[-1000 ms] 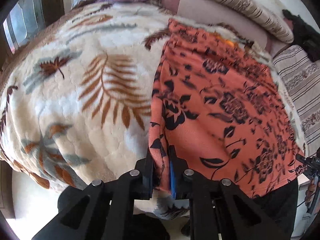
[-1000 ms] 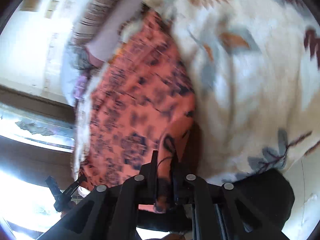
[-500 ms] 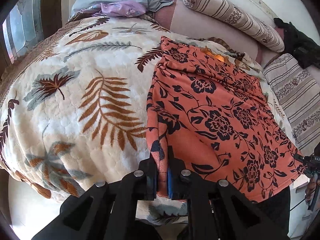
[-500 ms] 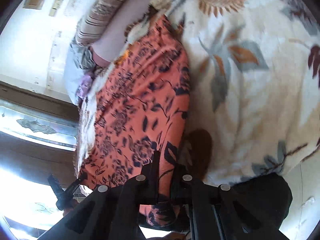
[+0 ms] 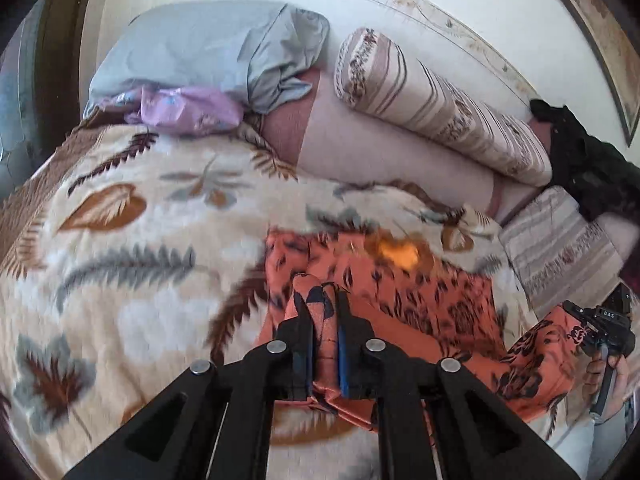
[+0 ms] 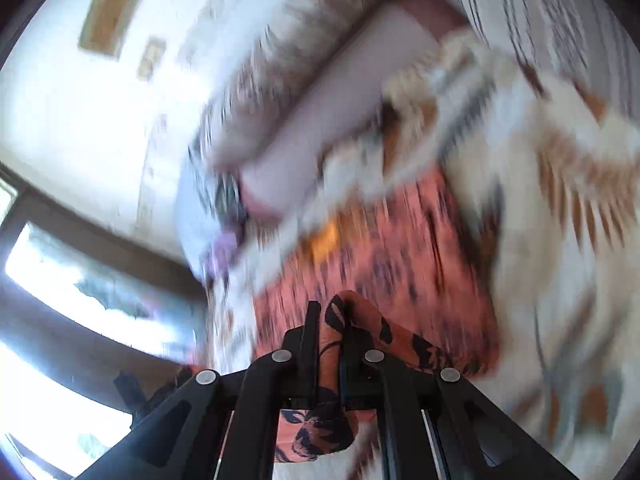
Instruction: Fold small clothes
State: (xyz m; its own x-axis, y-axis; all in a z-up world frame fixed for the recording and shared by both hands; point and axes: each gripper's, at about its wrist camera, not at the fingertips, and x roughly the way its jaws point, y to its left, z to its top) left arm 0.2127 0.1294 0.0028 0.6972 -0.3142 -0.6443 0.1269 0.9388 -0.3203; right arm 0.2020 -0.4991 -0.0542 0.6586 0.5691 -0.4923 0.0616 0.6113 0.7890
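An orange garment with a black flower print point(image 5: 420, 300) lies on a leaf-patterned blanket point(image 5: 120, 260). My left gripper point(image 5: 320, 304) is shut on one corner of it, and the cloth doubles over toward the garment's far end. My right gripper point(image 6: 330, 316) is shut on the other corner point(image 6: 360, 328); it shows in the left wrist view point(image 5: 600, 332) at the right, holding cloth lifted. The right wrist view is blurred; the garment point(image 6: 380, 248) lies ahead.
A striped bolster point(image 5: 440, 108) and a grey pillow point(image 5: 208, 48) lie at the head of the bed by the wall. A purple cloth point(image 5: 188, 112) sits under the pillow. A black item point(image 5: 588, 160) lies at the right. A window point(image 6: 60, 280) is left of the right gripper.
Both grippers have carried the garment's near edge up and forward toward the head of the bed, folding the cloth over itself. The views have swung up to show the pillows and wall.
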